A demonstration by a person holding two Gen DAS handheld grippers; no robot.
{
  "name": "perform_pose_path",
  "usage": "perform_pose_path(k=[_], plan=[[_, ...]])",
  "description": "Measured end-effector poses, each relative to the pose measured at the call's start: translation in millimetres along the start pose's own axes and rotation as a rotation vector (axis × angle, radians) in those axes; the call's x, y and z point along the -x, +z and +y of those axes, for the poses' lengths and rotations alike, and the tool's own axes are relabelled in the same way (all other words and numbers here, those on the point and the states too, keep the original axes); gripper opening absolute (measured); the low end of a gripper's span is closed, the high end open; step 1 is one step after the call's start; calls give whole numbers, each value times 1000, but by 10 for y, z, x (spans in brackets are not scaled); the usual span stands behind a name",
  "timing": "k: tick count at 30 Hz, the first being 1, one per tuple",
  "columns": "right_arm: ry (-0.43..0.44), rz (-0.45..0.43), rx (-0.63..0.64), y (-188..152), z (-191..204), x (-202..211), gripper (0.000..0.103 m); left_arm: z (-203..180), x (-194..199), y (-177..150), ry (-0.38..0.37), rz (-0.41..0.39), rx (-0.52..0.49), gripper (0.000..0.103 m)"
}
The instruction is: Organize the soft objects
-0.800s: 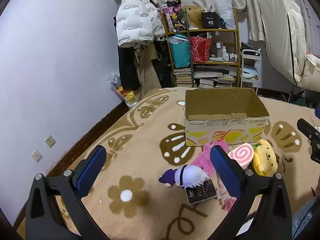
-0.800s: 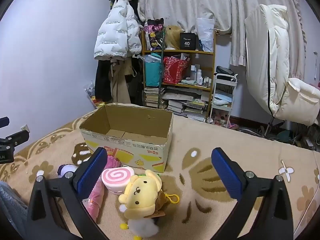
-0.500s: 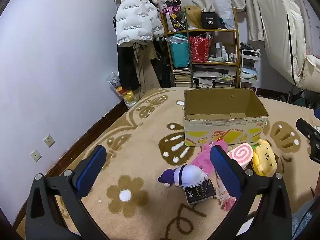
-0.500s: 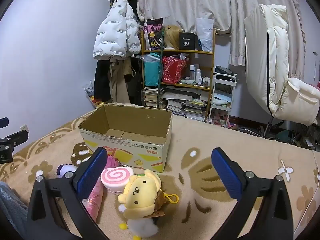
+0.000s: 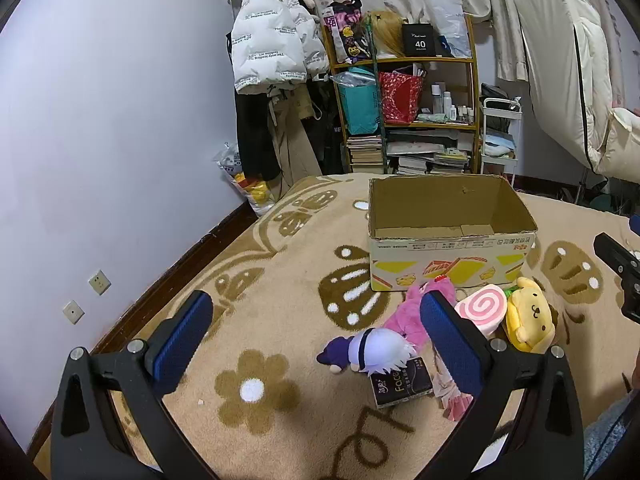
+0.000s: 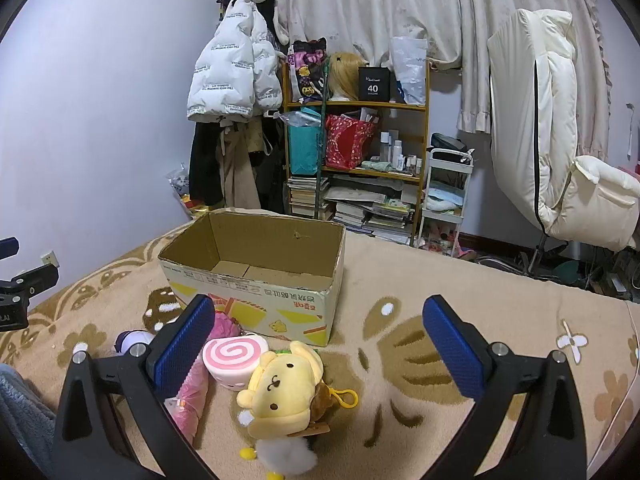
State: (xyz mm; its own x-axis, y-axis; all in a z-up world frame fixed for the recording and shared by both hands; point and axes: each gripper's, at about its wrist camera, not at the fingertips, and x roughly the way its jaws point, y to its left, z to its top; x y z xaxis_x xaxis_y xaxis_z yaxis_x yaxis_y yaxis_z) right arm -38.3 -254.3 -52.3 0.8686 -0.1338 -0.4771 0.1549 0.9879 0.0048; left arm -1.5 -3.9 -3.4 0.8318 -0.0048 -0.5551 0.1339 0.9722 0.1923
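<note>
Nothing much has shifted; both grippers, left [image 5: 316,336] and right [image 6: 318,340], hover with fingers wide apart, empty. Plush toys [image 6: 280,392] lie on the rug just near the empty box [image 6: 256,268]. Step: approach; next, grab a toy.

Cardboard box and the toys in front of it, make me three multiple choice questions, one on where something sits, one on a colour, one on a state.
1. Where is the yellow dog plush?
A. inside the cardboard box
B. on the rug, in front of the box
C. on the shelf

2. What colour is the swirl on the roll-cake plush?
A. pink
B. green
C. blue

3. How is the right gripper?
A. shut on the dog
B. shut on nothing
C. open, holding nothing

Answers: 1 B, it lies on the rug before the box's front wall. 2 A, pink spiral on white. 3 C, blue pads stand wide apart, nothing between them.
</note>
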Motion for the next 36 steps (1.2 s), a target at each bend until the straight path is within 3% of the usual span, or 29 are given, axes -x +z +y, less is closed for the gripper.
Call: perform_pose_path(k=[36], plan=[[0, -1, -2, -6, 1, -11, 103, 40, -2, -9, -1, 4, 1, 103]])
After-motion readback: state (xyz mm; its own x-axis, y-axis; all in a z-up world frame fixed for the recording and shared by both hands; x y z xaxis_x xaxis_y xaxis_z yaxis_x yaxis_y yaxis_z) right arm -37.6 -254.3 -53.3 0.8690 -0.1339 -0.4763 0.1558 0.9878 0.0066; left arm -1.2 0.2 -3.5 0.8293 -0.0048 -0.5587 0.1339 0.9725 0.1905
